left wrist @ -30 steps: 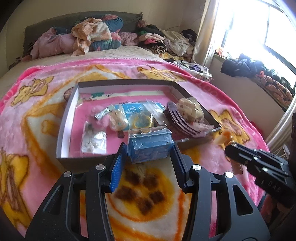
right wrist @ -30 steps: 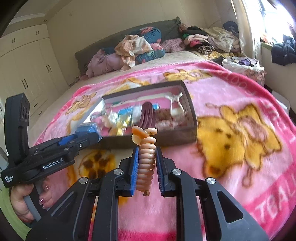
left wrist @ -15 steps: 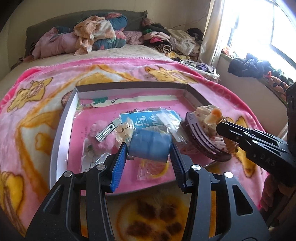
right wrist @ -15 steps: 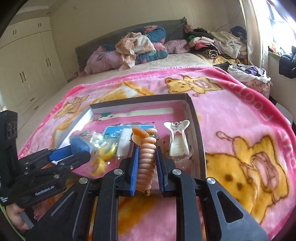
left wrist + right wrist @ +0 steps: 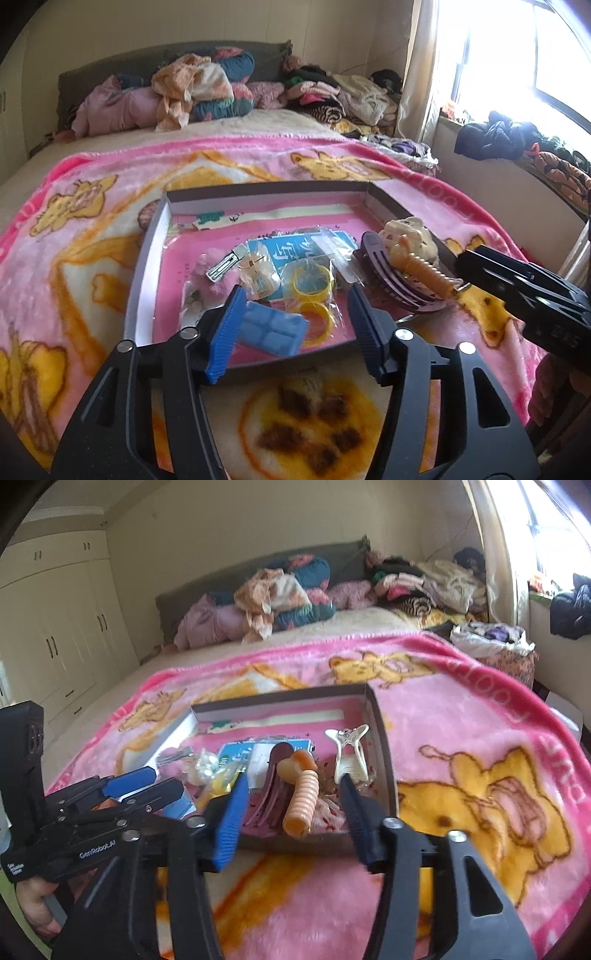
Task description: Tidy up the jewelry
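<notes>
A shallow grey tray (image 5: 147,258) (image 5: 380,738) with a pink floor lies on the pink blanket. My left gripper (image 5: 293,332) hangs over its near edge with jaws opening. A small blue plastic box (image 5: 271,326) lies tilted between them, close to the left pad and well apart from the right one. My right gripper (image 5: 291,812) is over the tray's near right corner, jaws opening. A ribbed orange hair clip (image 5: 301,797) (image 5: 424,271) lies loose between them, resting on a dark purple clip (image 5: 269,790) (image 5: 388,284).
The tray also holds a white claw clip (image 5: 349,753), bagged yellow rings (image 5: 306,288), a blue card (image 5: 295,251) and a silver clip (image 5: 225,264). Clothes (image 5: 192,92) are piled at the headboard. A window ledge (image 5: 517,147) stands right, wardrobes (image 5: 55,627) left.
Both grippers moved forward from the blanket to above the tray. Each then opened: the blue box dropped from the left jaws and the orange clip from the right jaws into the tray.
</notes>
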Tool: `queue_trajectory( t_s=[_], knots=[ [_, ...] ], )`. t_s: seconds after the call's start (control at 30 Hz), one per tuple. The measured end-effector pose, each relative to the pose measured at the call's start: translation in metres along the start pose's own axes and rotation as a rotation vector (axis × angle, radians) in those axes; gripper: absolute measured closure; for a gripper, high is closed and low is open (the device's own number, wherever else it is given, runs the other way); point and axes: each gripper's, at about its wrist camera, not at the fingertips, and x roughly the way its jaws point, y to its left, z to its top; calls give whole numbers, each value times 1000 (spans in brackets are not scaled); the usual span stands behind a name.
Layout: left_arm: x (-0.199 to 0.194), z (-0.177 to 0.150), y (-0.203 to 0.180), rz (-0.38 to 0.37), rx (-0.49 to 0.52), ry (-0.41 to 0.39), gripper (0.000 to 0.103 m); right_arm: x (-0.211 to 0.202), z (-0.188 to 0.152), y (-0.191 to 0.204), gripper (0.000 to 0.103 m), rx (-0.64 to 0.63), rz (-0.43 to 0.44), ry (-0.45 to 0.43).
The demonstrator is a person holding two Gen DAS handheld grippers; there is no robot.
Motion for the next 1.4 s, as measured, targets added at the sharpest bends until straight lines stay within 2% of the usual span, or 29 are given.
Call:
queue_trajectory(
  t_s=[0.1, 0.17, 0.37, 0.4, 0.47, 0.53, 0.9, 1.4],
  knots=[
    [-15, -4, -2, 4, 3, -31, 47, -21, -5, 4, 32, -15, 7, -48],
    [-23, -7, -3, 5, 2, -43, 44, -32, -8, 8, 22, -38, -1, -72],
    [-45, -18, -10, -6, 6, -67, 29, -64, -26, 18, 9, -88, -12, -151],
    [-48, -20, -11, -7, 9, -72, 28, -68, -29, 18, 8, -86, -13, -162],
    [-53, -24, -14, -7, 9, -73, 16, -74, -32, 19, 7, -86, -15, -183],
    [-57, -28, -16, -1, 11, -82, 13, -79, -35, 20, 7, -91, -28, -196],
    [-67, -46, -20, 15, -11, -124, 12, -82, -54, 15, 6, -86, -77, -214],
    [-71, -48, -24, 65, -7, -162, 12, -80, -60, 13, 6, -79, -83, -212]
  ],
)
